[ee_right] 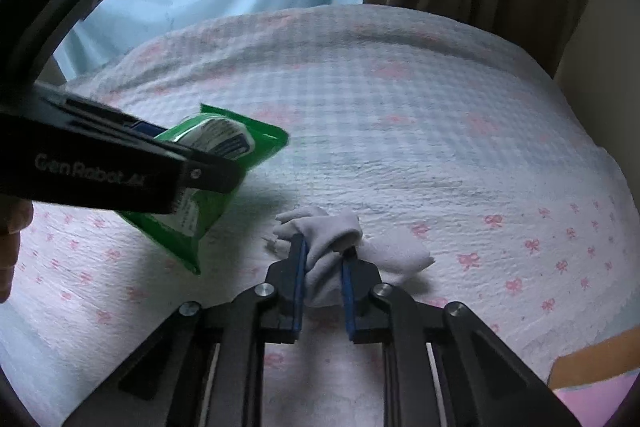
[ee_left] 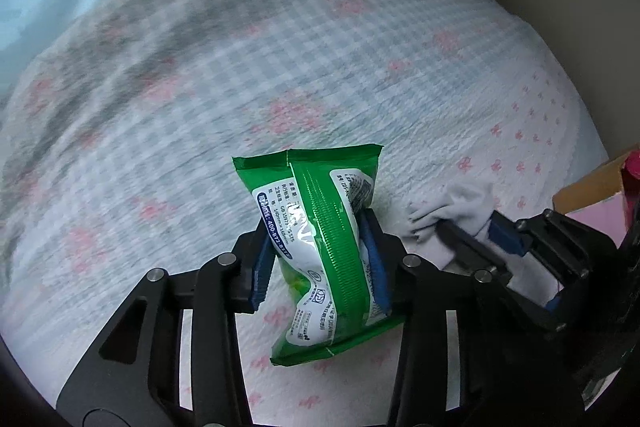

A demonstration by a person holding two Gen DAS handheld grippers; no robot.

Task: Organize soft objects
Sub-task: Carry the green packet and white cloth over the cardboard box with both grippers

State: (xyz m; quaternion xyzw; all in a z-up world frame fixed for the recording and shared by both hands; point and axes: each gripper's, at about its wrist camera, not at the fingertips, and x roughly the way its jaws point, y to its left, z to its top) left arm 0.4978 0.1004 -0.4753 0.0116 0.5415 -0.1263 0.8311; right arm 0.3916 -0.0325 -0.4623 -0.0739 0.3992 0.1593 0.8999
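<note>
While each claw grips, bedspread (ee_left: 280,67) stretches open beyond.

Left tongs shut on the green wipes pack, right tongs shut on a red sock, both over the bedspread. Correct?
One error: the sock is pale grey, not red, as the right wrist view shows. The rest holds: the left tongs are shut on the green wipes pack, the right tongs are shut on the sock, both over the bedspread.

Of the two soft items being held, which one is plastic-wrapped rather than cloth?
The green wipes pack, pinched by the left tool. The right tool holds a pale grey cloth instead.
</note>
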